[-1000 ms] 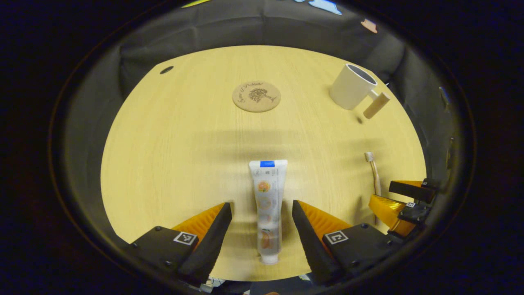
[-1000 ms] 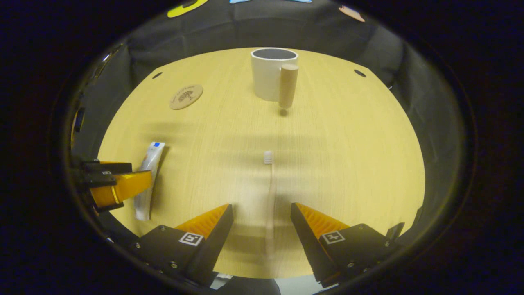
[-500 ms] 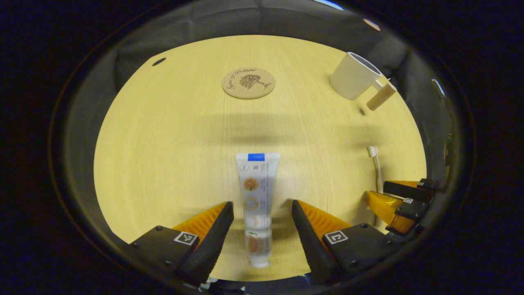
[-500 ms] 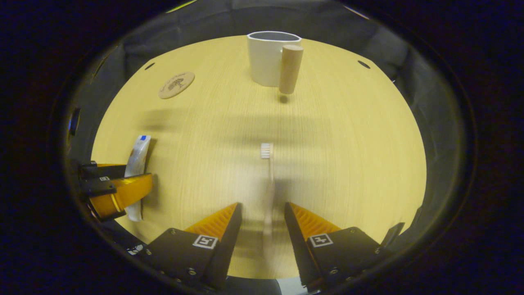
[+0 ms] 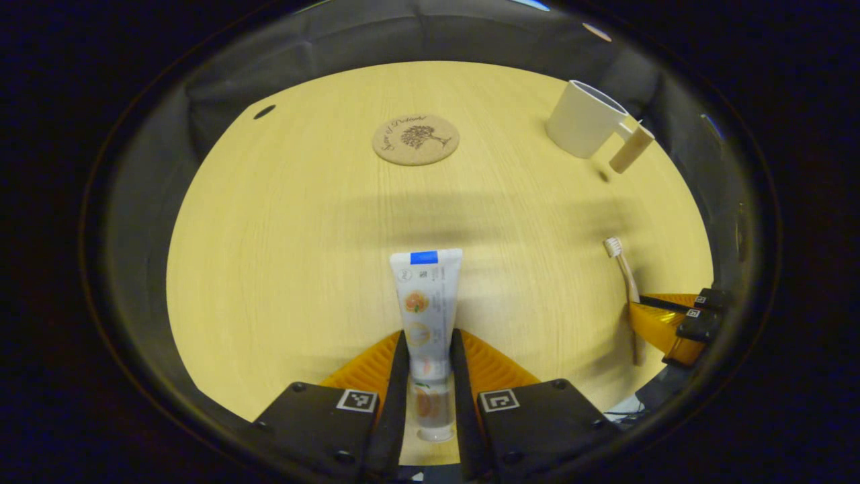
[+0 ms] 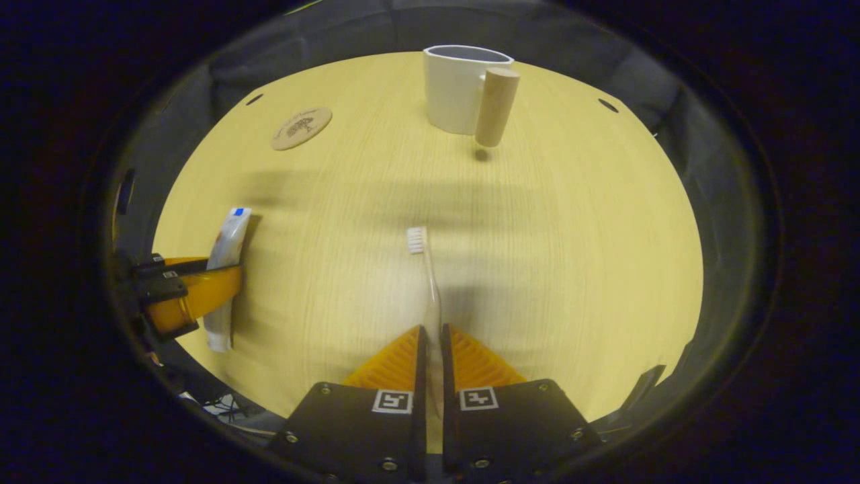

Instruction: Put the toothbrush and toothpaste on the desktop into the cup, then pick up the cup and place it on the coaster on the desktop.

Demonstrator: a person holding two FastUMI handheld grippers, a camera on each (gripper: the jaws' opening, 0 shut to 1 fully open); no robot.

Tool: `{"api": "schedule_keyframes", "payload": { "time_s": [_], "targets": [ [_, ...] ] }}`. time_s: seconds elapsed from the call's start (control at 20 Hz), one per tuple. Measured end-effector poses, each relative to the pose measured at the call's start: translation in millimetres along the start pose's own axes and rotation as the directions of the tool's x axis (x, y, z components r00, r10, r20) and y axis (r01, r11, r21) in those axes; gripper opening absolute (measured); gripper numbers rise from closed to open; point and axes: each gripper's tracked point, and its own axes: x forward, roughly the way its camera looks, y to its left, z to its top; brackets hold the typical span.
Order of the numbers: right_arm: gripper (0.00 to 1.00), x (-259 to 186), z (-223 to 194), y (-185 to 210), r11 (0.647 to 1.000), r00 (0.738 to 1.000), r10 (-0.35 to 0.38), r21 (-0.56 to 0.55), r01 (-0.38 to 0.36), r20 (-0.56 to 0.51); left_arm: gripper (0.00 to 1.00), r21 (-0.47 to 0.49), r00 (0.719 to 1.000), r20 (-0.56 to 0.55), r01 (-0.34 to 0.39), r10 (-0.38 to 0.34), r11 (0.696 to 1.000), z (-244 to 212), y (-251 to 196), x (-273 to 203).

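A white toothpaste tube (image 5: 424,302) with a blue end lies on the wooden desktop, cap toward the camera. My left gripper (image 5: 428,349) is shut on its lower half, both fingers pressing its sides. In the right gripper view my right gripper (image 6: 430,339) is shut on the handle of the toothbrush (image 6: 424,275), bristles pointing away. A white cup (image 6: 460,87) with a wooden handle stands at the far side, also the cup (image 5: 586,117) in the left gripper view. A round cork coaster (image 5: 416,139) lies beyond the tube, and the coaster (image 6: 302,128) appears far left in the right gripper view.
The round light wooden desktop (image 5: 302,222) has a small dark hole (image 5: 264,111) near its far left edge and another hole (image 6: 609,105) at far right. Black cloth walls surround it. The other gripper (image 6: 181,296) holds the tube (image 6: 225,269) at left.
Both grippers went from open to shut: the left closed on the toothpaste tube, the right on the toothbrush handle. The brush head has shifted slightly left.
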Motion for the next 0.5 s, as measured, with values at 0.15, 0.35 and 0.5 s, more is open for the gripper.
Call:
{"api": "schedule_keyframes", "payload": {
  "time_s": [0.15, 0.35, 0.5],
  "targets": [
    [0.04, 3.8, 0.9, -1.0, 1.000, 0.999, 0.022, -0.004, -0.022, 0.030, 0.31, 0.000, 1.000, 0.014, 0.007, -0.007, 1.000, 1.9, -0.1, -2.1],
    [0.03, 0.3, 3.9, -1.5, 0.997, 0.997, 0.058, 0.041, -0.061, 0.056, 0.28, 0.001, 0.999, 0.030, 0.023, -0.023, 1.000, 2.6, 0.2, -3.3],
    [0.03, -4.4, 3.8, -0.7, 0.995, 0.994, 0.071, 0.064, -0.076, 0.078, 0.27, -0.008, 0.999, 0.039, 0.028, -0.028, 1.000, 0.9, 1.7, -4.4]
  ]
}}
